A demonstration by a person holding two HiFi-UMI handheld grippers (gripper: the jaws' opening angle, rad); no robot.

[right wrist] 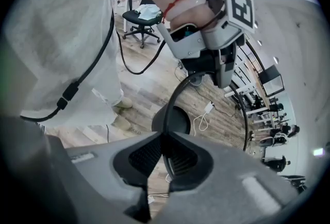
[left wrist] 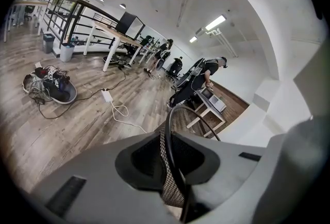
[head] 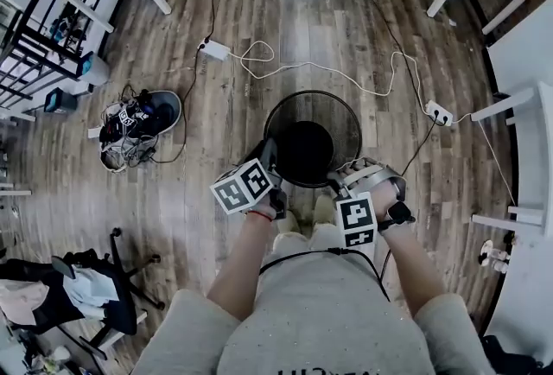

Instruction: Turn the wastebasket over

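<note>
Near the person's shoes [head: 302,219] the basket [head: 347,124] sits mouth up. Left gripper [head: 270,155] and right gripper [head: 339,181] make 2 narrow pinches on its near rim, 1 each side, likely for an even flip.

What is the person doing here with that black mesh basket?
A person holds a two-jaw gripper in each hand. The left gripper and the right gripper are both shut on the near rim of the black mesh wastebasket, one at each side. The wastebasket is upright over the wooden floor, with its opening facing up. It has not yet been turned over.
</note>
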